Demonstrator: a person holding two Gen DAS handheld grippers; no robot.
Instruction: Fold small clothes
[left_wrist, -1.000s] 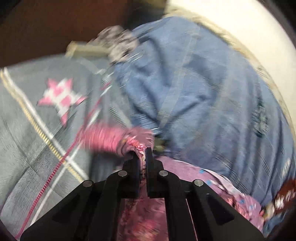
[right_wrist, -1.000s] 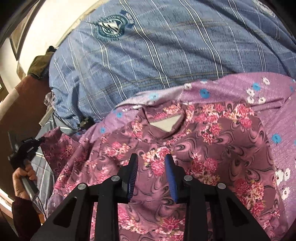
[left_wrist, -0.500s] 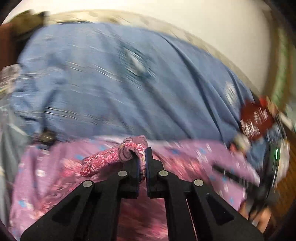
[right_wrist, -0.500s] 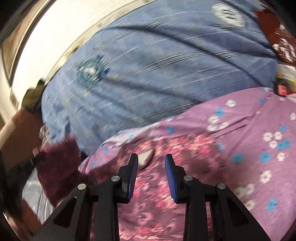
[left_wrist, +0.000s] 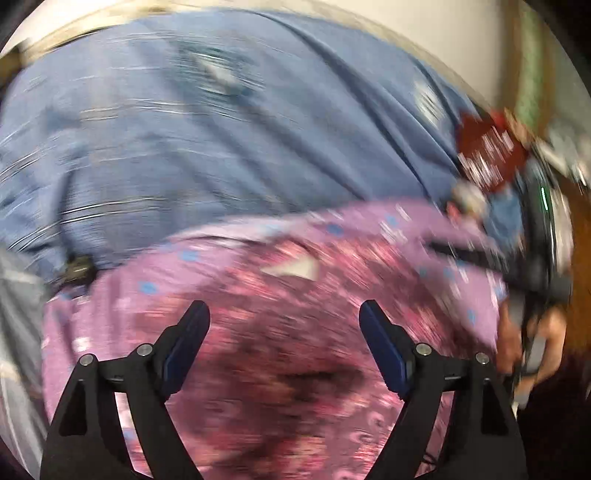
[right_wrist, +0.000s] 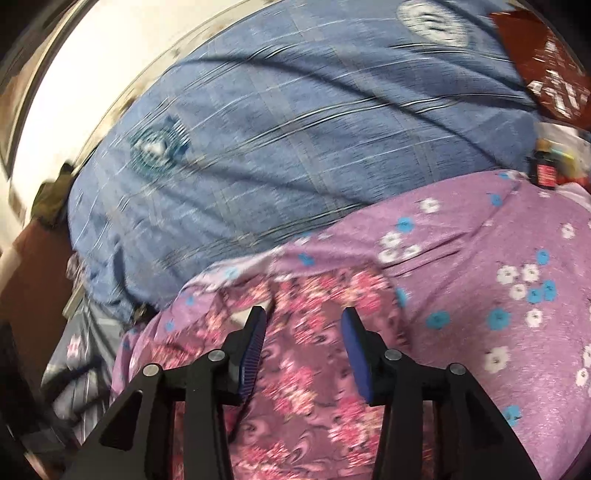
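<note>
A small maroon shirt with pink flowers (left_wrist: 280, 343) lies on a lilac cloth with blue and white flowers (left_wrist: 369, 225). Its neck opening shows a pale triangle (left_wrist: 295, 267). My left gripper (left_wrist: 284, 319) is wide open and empty just above the shirt's middle. In the right wrist view the same shirt (right_wrist: 314, 369) lies under my right gripper (right_wrist: 303, 320), which is open and empty over the shirt near its collar. The lilac cloth (right_wrist: 498, 280) spreads to the right. Both views are blurred by motion.
A blue checked bedsheet (left_wrist: 221, 140) (right_wrist: 314, 129) covers the bed behind the clothes. A dark red patterned thing (left_wrist: 487, 151) lies at the right edge. A small dark bottle (right_wrist: 545, 168) stands by it. A grey striped cloth (right_wrist: 81, 369) hangs at the left. A pale wall lies beyond.
My left gripper was shut on the shirt's sleeve, carried it over the shirt, and has now let go and opened wide. My right gripper stayed open and shifted slightly.
</note>
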